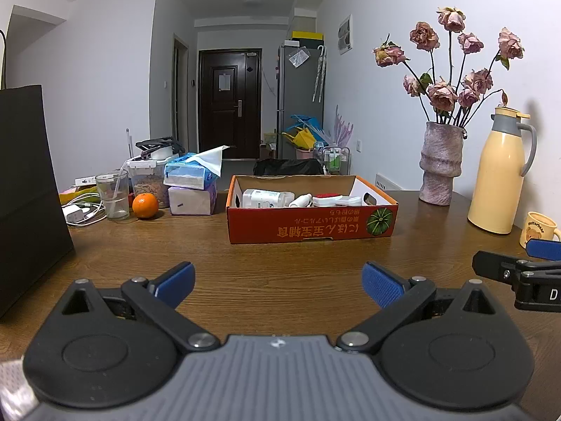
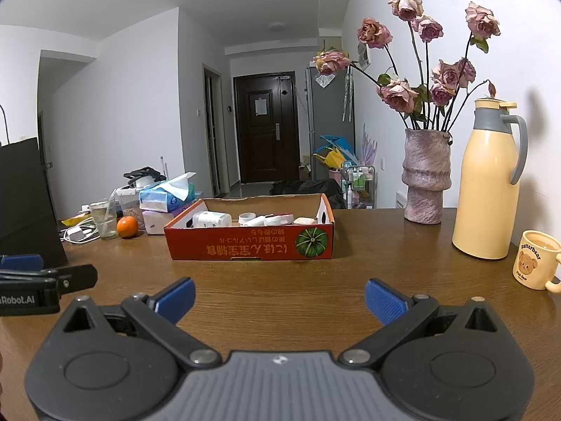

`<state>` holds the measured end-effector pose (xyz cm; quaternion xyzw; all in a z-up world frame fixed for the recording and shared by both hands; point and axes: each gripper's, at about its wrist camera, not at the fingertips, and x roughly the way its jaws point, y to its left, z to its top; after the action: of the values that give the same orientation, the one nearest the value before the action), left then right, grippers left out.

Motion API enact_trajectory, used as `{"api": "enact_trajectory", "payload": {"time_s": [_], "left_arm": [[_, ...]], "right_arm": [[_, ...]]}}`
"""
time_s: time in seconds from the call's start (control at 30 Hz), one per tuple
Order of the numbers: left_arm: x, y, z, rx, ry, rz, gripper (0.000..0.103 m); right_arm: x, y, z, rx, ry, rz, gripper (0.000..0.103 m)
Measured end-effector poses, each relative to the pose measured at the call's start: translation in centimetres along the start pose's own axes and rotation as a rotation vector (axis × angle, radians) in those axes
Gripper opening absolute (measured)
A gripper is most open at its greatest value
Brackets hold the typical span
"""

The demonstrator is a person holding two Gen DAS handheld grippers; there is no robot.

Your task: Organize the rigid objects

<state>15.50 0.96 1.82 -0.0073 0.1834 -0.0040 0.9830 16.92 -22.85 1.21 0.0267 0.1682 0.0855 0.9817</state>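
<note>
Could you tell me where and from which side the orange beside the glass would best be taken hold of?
The orange sits on the table with a glass close on its left and tissue packs to its right. It is round, so I would probably grip across its widest middle, bringing the left tongs in from the open front, fingers front and back, clear of both neighbours.

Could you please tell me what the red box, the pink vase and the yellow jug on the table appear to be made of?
The red open-topped box looks like printed cardboard: thin folded walls with raw brown edges. The pink ribbed vase seems to be matte ceramic or stone, judging by its rough, mottled surface. The pale yellow jug with a grey handle looks smooth with a soft sheen, probably plastic or coated metal; I cannot tell which.
</note>
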Motion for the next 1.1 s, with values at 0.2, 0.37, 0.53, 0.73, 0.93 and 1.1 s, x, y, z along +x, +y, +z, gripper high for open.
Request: {"api": "enact_trajectory", "payload": {"time_s": [0.2,0.37,0.53,0.73,0.93,1.1], "left_arm": [[-0.07,0.07,-0.01,-0.002,0.001,0.001,0.103],[-0.05,0.09,-0.02,-0.001,0.002,0.0,0.103],[-0.05,0.09,-0.02,-0.001,0.002,0.001,0.103],[-0.06,0.1,-0.01,-0.001,0.002,0.001,0.103],[-0.03,0.12,0.02,-0.002,0.003,0.001,0.103],[-0.05,0.3,-0.2,-0.003,0.006,0.003,0.103]], "right_arm": [[-0.05,0.0,-0.01,-0.001,0.0,0.001,0.103],[-0.02,-0.01,0.0,-0.001,0.001,0.0,0.103],[-0.03,0.15,-0.08,-0.003,0.002,0.0,0.103],[-0.01,0.16,-0.04,-0.003,0.003,0.001,0.103],[-0.02,0.25,-0.12,-0.003,0.003,0.0,0.103],[-0.07,0.38,-0.3,-0.005,0.006,0.0,0.103]]}}
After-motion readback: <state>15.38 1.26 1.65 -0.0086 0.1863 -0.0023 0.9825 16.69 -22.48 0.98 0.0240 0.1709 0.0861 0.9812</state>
